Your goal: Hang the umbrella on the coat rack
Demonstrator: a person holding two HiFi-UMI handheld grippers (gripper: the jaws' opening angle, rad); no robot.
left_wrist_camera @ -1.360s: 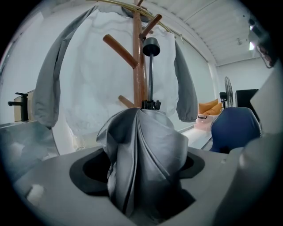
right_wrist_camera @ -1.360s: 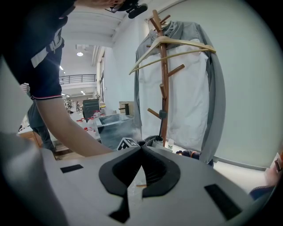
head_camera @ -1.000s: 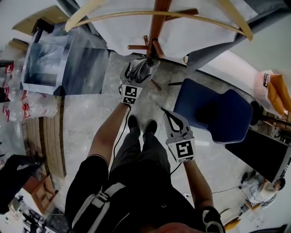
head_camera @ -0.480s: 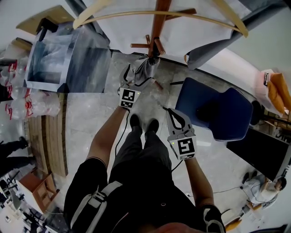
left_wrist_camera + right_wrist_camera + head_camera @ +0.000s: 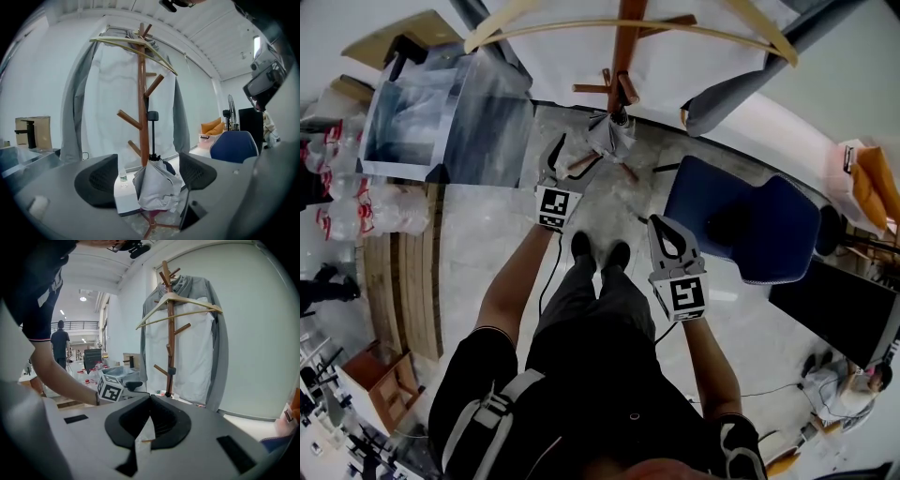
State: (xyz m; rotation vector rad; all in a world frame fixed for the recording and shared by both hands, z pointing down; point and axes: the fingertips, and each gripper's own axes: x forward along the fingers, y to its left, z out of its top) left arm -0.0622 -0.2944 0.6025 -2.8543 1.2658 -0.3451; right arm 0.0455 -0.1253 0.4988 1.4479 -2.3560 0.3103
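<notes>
Hovering short of the coat rack [image 5: 140, 93], the left gripper [image 5: 567, 159] is gripping nothing; its jaws are standing apart, having just been closing. The right gripper [image 5: 150, 399] is sitting clenched and empty, farther from the rack. The umbrella [image 5: 154, 187] is hanging low against the rack's post, black handle up, its pale grey fabric crumpled and baggy. The rack is showing smooth brown round timber and slanted pegs.

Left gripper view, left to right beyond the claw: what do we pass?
tan box → umbrella → blue chair. The coat rack is left out because it overlaps the umbrella.
</notes>
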